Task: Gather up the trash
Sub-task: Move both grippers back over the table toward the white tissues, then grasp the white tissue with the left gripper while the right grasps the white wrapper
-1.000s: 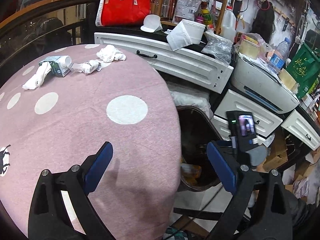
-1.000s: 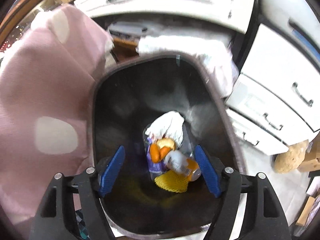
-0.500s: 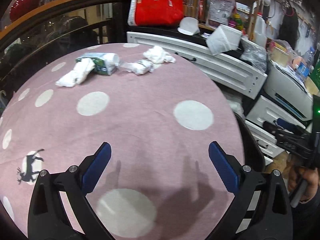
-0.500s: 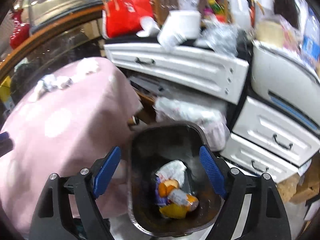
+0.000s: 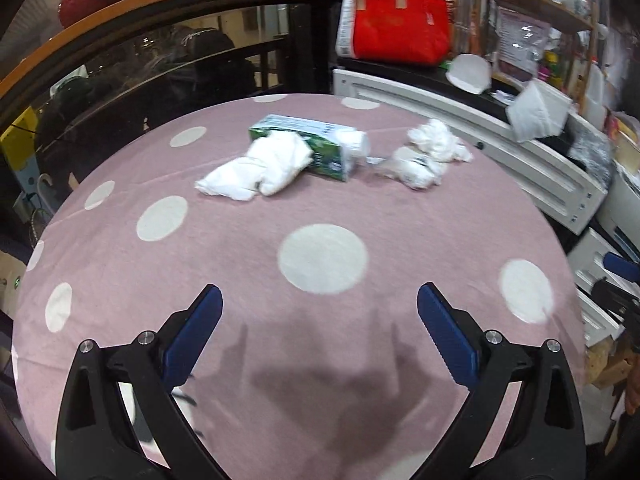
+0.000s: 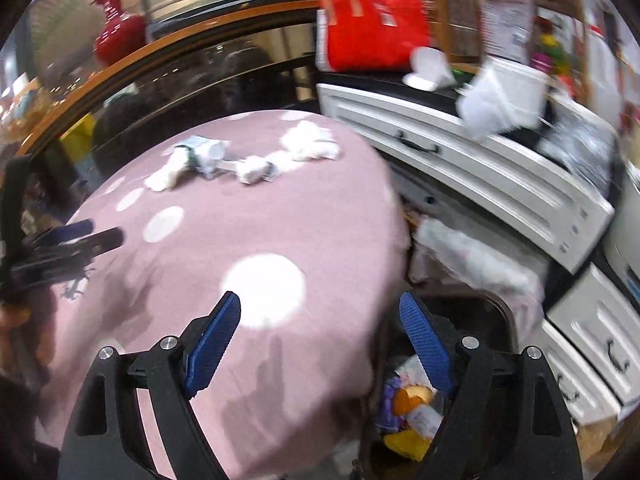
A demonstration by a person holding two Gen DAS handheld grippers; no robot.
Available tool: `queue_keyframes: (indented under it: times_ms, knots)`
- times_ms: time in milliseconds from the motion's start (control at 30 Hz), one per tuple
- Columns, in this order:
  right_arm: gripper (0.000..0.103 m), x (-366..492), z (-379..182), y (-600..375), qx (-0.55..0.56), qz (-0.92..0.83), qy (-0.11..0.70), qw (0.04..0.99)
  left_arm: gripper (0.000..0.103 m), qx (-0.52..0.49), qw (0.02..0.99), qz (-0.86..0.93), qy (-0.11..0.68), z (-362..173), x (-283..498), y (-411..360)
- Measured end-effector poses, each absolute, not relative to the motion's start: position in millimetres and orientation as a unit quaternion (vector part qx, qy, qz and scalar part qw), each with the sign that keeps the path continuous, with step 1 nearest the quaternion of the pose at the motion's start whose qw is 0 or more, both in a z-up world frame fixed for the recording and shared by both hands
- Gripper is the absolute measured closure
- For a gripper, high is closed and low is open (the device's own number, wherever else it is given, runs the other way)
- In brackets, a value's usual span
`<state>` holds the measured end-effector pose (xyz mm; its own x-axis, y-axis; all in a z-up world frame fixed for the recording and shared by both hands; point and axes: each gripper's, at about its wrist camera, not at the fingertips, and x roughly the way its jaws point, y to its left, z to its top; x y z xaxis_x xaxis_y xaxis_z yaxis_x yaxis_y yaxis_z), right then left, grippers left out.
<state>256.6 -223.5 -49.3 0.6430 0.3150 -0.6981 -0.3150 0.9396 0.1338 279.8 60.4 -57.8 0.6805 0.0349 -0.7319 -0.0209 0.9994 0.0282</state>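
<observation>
A green-and-white carton (image 5: 320, 146) lies on its side at the far part of the pink dotted table (image 5: 320, 216). A crumpled white tissue (image 5: 260, 172) leans against its front. Two more white wads (image 5: 438, 146) (image 5: 412, 168) lie to its right. My left gripper (image 5: 318, 308) hangs open above the near half of the table, nothing between its blue pads. My right gripper (image 6: 320, 316) is open and empty over the table's right edge, above the black bin (image 6: 500, 312). The bin holds wrappers and orange scraps (image 6: 408, 408). The same litter (image 6: 208, 156) shows far off in the right wrist view.
White drawer units (image 5: 480, 148) (image 6: 460, 160) crowd the table's right side, with a red bag (image 5: 396, 28) and clutter on top. A dark glass railing (image 5: 160, 72) curves behind the table. My left gripper's arm (image 6: 76, 240) shows at the left of the right wrist view.
The left gripper swung from the bin side to over the table, and the litter now sits ahead of it. The right gripper rose out of the bin, turned toward the table and opened slightly wider.
</observation>
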Motion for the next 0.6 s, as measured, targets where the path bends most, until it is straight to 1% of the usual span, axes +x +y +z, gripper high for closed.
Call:
queue_keyframes:
  times_ms: [133, 300, 467, 533, 567, 600]
  knots:
    - [0.023, 282, -45, -188, -0.036, 0.204, 0.385, 0.899, 0.007, 0.001, 0.912, 0.038, 0.408, -63, 320, 84]
    - [0.023, 320, -46, -141, -0.091, 0.236, 0.388, 0.886, 0.007, 0.028, 0.908, 0.047, 0.415, -72, 371, 97]
    - [0.023, 367, -55, -111, -0.098, 0.251, 0.401, 0.876, 0.007, 0.029, 0.903, 0.043, 0.426, -84, 415, 112]
    - [0.025, 385, -60, -99, -0.106, 0.253, 0.408, 0.871, 0.007, 0.037, 0.903, 0.038, 0.427, -87, 425, 112]
    - [0.027, 391, -64, -95, -0.111, 0.250, 0.410, 0.870, 0.007, 0.044, 0.902, 0.031, 0.429, -89, 430, 111]
    - [0.028, 398, -67, -90, -0.116, 0.246, 0.413, 0.869, 0.012, 0.050, 0.901, 0.027, 0.429, -91, 432, 109]
